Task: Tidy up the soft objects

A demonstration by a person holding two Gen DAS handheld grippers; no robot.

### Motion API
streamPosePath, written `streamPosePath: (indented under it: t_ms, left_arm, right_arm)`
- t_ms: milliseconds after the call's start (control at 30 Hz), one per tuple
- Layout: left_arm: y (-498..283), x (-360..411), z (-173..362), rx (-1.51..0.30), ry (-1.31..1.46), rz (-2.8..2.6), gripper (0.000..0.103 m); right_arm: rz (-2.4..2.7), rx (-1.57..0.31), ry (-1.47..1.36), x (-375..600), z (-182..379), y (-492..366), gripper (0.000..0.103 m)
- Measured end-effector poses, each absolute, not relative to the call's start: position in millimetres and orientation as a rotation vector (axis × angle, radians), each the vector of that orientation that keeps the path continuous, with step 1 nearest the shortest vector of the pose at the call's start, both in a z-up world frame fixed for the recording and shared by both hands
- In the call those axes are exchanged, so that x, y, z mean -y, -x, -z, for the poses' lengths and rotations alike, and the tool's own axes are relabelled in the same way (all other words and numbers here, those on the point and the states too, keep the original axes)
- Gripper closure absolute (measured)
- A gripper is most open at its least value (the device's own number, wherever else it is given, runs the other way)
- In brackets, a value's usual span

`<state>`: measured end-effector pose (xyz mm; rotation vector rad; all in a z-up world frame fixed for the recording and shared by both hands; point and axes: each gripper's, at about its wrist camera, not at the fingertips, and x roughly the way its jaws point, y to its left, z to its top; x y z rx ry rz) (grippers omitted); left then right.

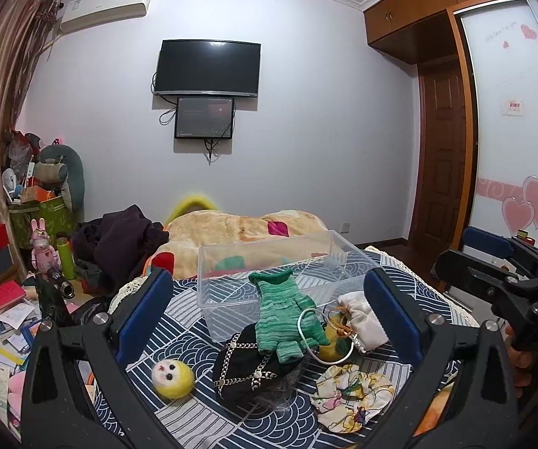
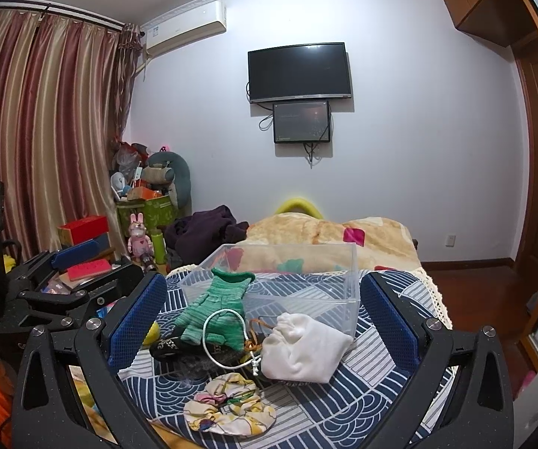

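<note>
Soft objects lay heaped on the blue-and-white wave-patterned bedspread, just in front of a clear rectangular plastic bin that held nothing visible. Green knitted glove draped over a black fabric piece with metal chain trim, cuff toward the bin. White drawstring cloth pouch beside the glove, touching the bin's near wall. Floral fabric scrunchie nearest the cameras. Yellow felt ball with a white face a little apart, left of the black piece. A white cord loop lay across the glove.

Left gripper spread wide, empty, fingers either side of the heap. Right gripper likewise spread wide, empty, framing glove and pouch. Neither touched anything.
</note>
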<state>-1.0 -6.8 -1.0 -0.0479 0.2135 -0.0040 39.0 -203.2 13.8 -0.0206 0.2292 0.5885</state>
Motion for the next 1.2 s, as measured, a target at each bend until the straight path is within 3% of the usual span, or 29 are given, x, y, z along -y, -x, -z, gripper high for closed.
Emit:
streamPosePath:
  t_ms: [1200]
  left_arm:
    - [3.9, 6.5, -2.5, -0.206, 0.049, 0.013, 0.0]
  right_arm:
    - [-0.588, -0.224, 0.015, 204.7, -15.7, -38.5, 0.0]
